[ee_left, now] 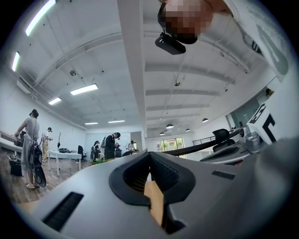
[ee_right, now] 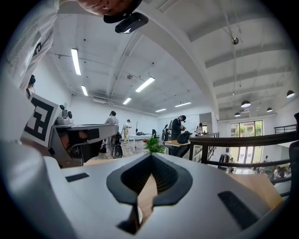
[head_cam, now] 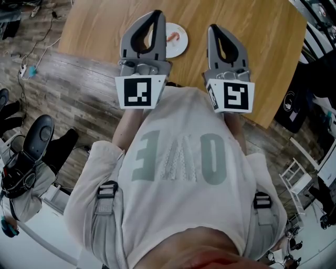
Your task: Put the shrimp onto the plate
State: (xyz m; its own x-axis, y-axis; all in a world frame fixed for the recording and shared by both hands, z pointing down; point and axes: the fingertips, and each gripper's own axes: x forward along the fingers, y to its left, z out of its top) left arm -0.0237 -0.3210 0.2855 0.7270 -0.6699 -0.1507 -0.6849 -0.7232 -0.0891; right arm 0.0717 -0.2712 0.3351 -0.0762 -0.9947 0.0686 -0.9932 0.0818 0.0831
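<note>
**Plate** (head_cam: 181,47): white, round and shallow. It lies flat on the wooden surface (head_cam: 252,58). In your head view it sits just beyond the tip of your left gripper (head_cam: 154,16), which hides its left part from you.

**Shrimp** (head_cam: 174,37): one small, curved, pink-orange piece. It rests on the plate's face, within the rim, in the part you can see and toward the far side. It is too small for you to make out finer detail.
</note>
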